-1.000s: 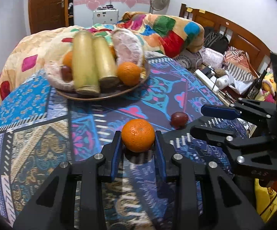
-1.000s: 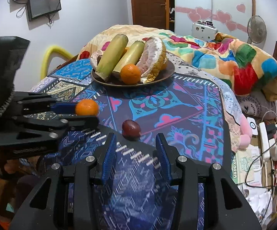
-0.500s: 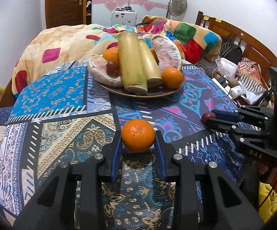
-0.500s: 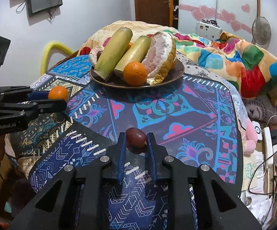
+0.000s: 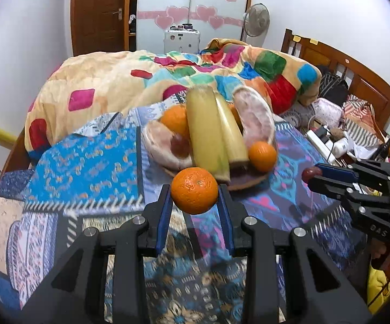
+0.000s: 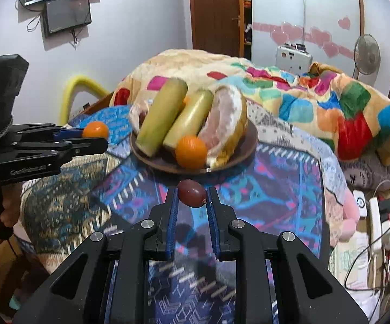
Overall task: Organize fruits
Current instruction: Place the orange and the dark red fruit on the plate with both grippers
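Since the earlier frame both claws have lifted off the surface toward the plate (image 6: 245,149) ahead, the left claw (image 5: 194,198) clamped on an orange (image 5: 194,190), the right claw (image 6: 192,198) clamped on a dark grape (image 6: 191,196), roughly equally near.

My left wrist camera rides close behind the left gripper (image 5: 194,193), looking forward and down along its fingers; the fruit plate (image 5: 249,185) lies just beyond the tips, the right gripper (image 5: 312,175) at frame right. My right wrist camera sits equally close behind its own gripper (image 6: 192,196), facing the same plate (image 6: 249,145), with the left gripper (image 6: 98,135) at frame left. Both views share plate, patterned cloth (image 5: 87,167) and quilt (image 6: 316,91).
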{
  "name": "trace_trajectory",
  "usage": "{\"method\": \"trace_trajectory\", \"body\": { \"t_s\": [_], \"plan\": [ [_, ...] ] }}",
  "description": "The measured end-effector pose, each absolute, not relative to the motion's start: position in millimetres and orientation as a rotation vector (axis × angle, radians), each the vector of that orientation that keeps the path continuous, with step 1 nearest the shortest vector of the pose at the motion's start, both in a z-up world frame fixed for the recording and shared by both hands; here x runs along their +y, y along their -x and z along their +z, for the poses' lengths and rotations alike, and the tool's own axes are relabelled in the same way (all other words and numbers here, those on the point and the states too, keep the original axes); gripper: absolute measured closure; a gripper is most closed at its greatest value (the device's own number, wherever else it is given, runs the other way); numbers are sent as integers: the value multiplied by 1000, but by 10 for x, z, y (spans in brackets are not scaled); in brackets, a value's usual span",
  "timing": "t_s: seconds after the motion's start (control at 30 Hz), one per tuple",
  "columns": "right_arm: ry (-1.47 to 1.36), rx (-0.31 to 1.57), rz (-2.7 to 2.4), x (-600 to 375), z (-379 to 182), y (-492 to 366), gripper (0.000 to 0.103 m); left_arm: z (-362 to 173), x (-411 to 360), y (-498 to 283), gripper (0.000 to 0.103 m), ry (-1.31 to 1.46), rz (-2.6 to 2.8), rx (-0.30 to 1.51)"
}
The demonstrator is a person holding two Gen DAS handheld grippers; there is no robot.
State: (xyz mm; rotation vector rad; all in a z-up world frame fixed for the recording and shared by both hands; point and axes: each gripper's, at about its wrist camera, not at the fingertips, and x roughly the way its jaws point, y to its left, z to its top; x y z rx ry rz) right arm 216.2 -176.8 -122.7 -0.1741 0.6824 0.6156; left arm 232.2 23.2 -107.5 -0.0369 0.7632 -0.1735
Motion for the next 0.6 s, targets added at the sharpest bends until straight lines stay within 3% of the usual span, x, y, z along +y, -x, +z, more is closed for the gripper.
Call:
{"method": "trace_trajectory", "body": {
  "t_s": [0.6],
  "plan": [
    [192, 623, 607, -1561, -1133, -2615, 84, -999, 389, -3034, 70, 4, -156, 744]
  ]
}}
